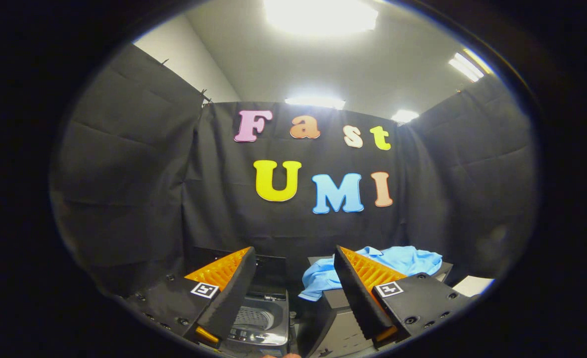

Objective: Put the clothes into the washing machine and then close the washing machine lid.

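A light blue garment (pixel 373 266), crumpled with a collar showing, lies on top of a grey box-like stand (pixel 341 318), beyond and partly behind the gripper's right finger; one sleeve or corner droops over the stand's near edge toward the gap between the fingers. Just beside that stand sits the washing machine (pixel 261 318), a small top-loading one, seen between the fingers and nearer the left one. Its lid (pixel 268 273) stands raised at the back, the drum is open to view with its perforated wall visible, and a control panel runs along the near rim. The gripper (pixel 293 271) is released: its two fingers are spread wide apart with nothing between them, and neither touches the garment or the machine. The fingers sit above and in front of both things. A white flat surface (pixel 472 284) shows past the stand on the far side of the right finger. Black cloth walls (pixel 134 189) close the booth on three sides, under a white ceiling with bright lights (pixel 321 17).
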`<state>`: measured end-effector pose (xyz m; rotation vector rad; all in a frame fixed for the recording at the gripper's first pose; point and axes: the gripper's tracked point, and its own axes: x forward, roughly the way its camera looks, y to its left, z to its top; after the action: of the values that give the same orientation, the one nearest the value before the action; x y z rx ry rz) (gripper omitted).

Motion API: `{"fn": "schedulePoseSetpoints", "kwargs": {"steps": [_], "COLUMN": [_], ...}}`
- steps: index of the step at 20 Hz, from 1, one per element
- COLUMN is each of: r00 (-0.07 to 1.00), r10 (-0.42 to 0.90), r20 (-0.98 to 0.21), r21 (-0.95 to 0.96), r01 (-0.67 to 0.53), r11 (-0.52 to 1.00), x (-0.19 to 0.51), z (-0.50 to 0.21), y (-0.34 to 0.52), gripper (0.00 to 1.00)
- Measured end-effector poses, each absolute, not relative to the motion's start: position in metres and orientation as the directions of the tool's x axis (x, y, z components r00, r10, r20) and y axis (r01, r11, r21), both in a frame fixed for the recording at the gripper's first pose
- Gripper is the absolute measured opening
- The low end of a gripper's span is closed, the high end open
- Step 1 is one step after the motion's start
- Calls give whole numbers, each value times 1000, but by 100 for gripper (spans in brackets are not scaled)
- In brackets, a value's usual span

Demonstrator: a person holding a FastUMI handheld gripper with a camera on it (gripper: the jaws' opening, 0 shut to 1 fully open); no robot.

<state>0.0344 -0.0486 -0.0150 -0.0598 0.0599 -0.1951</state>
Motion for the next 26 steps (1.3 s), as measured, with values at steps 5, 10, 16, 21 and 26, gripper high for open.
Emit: {"fn": "schedulePoseSetpoints", "kwargs": {"steps": [5, 10, 16, 21, 26], "r00": [958, 946, 923, 883, 826], "r10": [-271, -300, -348, -395, -429], "r20": [-90, -123, -165, -255, -366], "r21": [-115, -100, -72, -113, -143], "r01": [260, 289, 340, 379, 406], "r11": [959, 952, 938, 919, 903], "x": [62, 90, 120, 142, 157], "z": [-20, -19, -27, -50, -81], "y": [-86, -134, -196, -246, -287], "gripper": [98, 98, 98, 98, 98]}}
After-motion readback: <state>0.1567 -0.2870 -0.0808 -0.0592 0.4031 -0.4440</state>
